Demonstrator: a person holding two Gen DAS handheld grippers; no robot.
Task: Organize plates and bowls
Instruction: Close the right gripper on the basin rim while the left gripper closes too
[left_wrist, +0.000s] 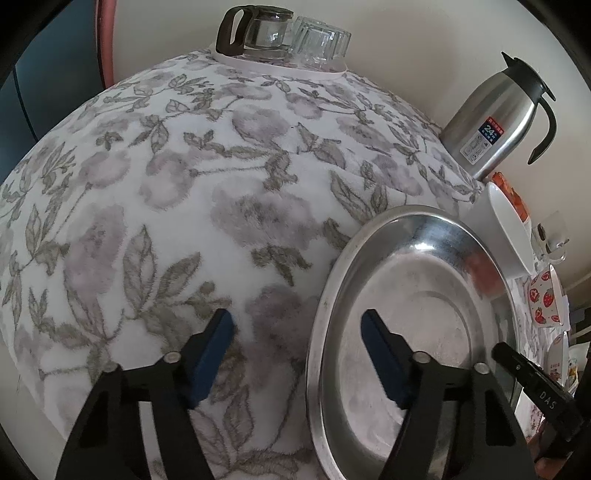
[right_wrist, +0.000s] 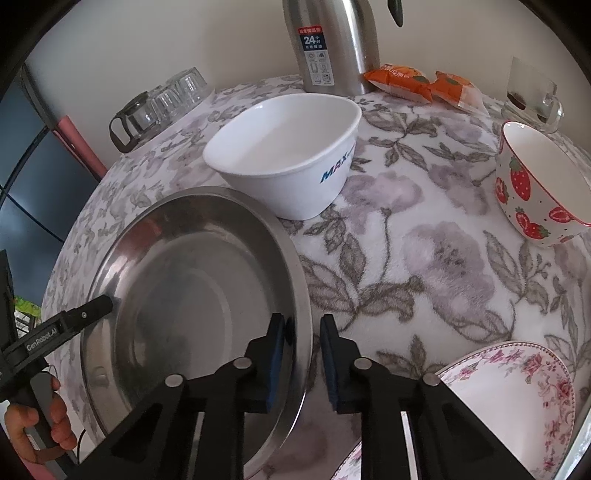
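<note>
Right wrist view first, nearest things: our right gripper (right_wrist: 303, 350) has its two blue pads nearly together, straddling the rim of one steel plate (right_wrist: 192, 295); the rim sits between them, but we cannot tell whether they pinch it. At the plate's far left edge the left gripper (right_wrist: 99, 304) reaches in, held by a hand (right_wrist: 40, 424). Beside our right gripper lies one floral plate (right_wrist: 517, 398), with part of another rim showing below. Farther on, we count two bowls: one white bowl (right_wrist: 284, 155) just behind the steel plate and one strawberry bowl (right_wrist: 528, 192) to the right. Beyond stand one steel thermos (right_wrist: 332, 44), two orange snack packets (right_wrist: 402, 81) and one glass mug (right_wrist: 532, 96).

From the left wrist view, our left gripper (left_wrist: 297, 354) stands with its fingers apart, straddling the steel plate's rim without pinching it. Far back on the flowered tablecloth (left_wrist: 184, 166) sit one glass carafe (left_wrist: 255, 33) and a cluster of upturned glasses (left_wrist: 321, 40).
</note>
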